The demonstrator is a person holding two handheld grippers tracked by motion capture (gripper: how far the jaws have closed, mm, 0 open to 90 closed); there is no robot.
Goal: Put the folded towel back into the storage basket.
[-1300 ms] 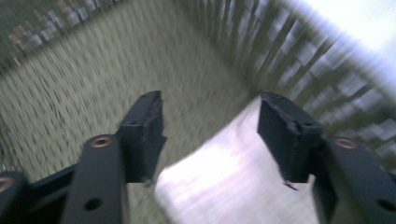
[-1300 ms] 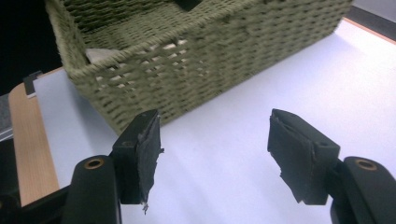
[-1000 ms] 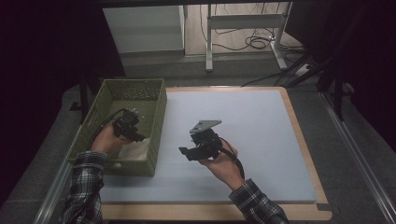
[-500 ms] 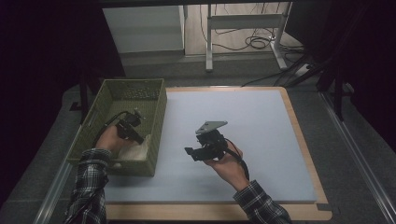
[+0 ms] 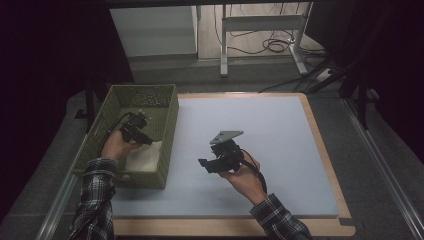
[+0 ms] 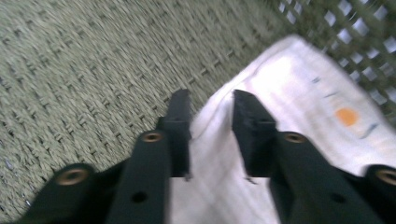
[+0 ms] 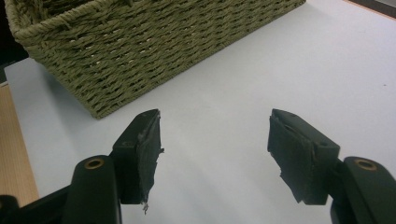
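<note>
Left gripper (image 6: 211,100) jaws just reopened inside basket (image 5: 165,150), parted above white cloth (image 6: 289,107), unpinched; release likely. Right gripper (image 7: 215,135) open, empty, beside basket.

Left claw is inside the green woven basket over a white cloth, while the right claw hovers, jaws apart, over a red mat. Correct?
Not quite: the mat is pale blue-white, not red, as the high view shows. The rest holds: the left claw is inside the green woven basket over the white cloth, and the right claw hovers with jaws apart.
</note>
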